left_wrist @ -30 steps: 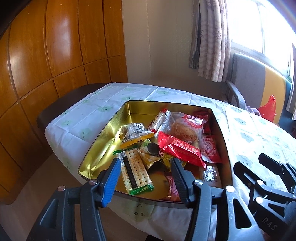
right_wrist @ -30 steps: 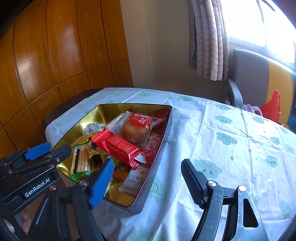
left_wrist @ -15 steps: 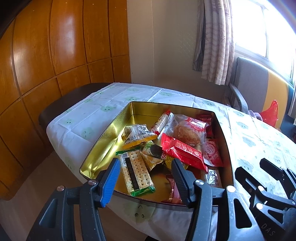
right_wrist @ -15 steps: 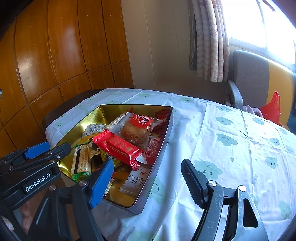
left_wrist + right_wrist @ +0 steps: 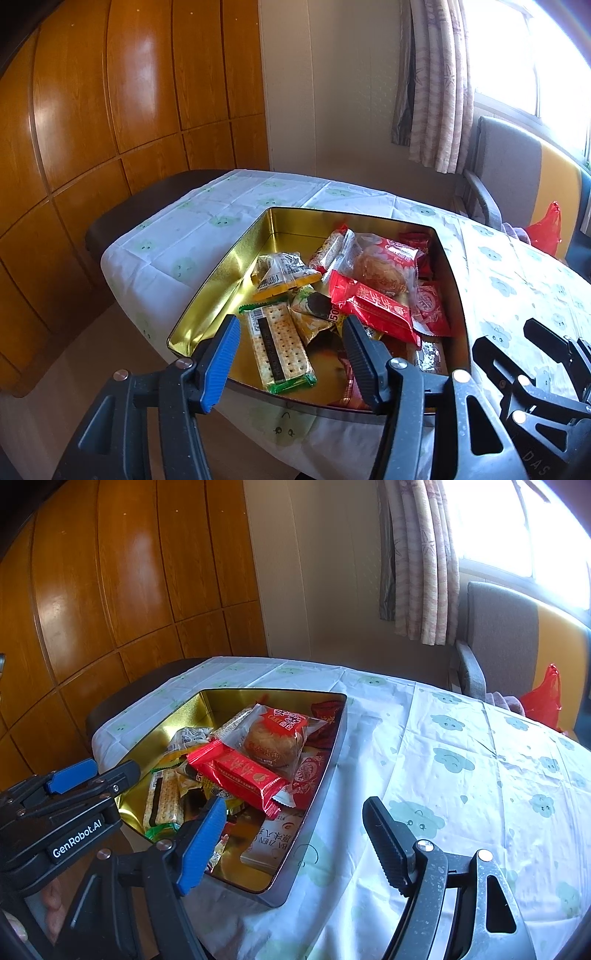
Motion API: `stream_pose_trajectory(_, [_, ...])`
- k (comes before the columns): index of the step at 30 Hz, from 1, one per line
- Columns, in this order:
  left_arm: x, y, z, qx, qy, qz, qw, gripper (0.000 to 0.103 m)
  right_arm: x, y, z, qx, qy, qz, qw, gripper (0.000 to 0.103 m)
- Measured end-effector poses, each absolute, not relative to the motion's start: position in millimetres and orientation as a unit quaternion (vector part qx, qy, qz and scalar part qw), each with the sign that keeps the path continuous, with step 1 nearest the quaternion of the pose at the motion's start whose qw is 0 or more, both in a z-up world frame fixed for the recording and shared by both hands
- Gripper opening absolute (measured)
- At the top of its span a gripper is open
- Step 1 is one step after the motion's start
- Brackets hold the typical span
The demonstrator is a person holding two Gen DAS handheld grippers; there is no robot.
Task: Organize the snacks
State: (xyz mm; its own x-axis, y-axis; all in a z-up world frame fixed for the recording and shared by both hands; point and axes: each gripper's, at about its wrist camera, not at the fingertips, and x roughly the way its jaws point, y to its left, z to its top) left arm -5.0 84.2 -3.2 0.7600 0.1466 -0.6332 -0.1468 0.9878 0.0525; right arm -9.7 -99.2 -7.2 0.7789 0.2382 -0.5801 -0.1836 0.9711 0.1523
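A gold tin on the table holds several wrapped snacks: a cracker pack, a long red pack, a clear-wrapped round pastry and a yellow-edged pack. My left gripper hovers open above the tin's near edge, nothing between its fingers. My right gripper stands open over the tin's right rim and the tablecloth, also empty. Each gripper shows at the edge of the other's view.
The table wears a white cloth with green cloud faces. An armchair and a red plastic bag stand at the far right under a curtained window. Wooden wall panels run along the left, with a dark bench below.
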Motion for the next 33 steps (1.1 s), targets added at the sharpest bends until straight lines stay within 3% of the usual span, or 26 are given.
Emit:
stream_pose_trajectory(31, [-7.2, 82.7, 1.5, 0.008, 0.324, 0.083, 0.942, 0.058, -10.5, -98.2, -5.9, 0.036, 0.308, 0.117, 0.943, 0.080])
stream_pose_trajectory(33, [-9.1, 83.7, 2.4, 0.004, 0.317, 0.081, 0.945, 0.049, -10.6, -98.0, -5.9, 0.036, 0.308, 0.116, 0.944, 0.080])
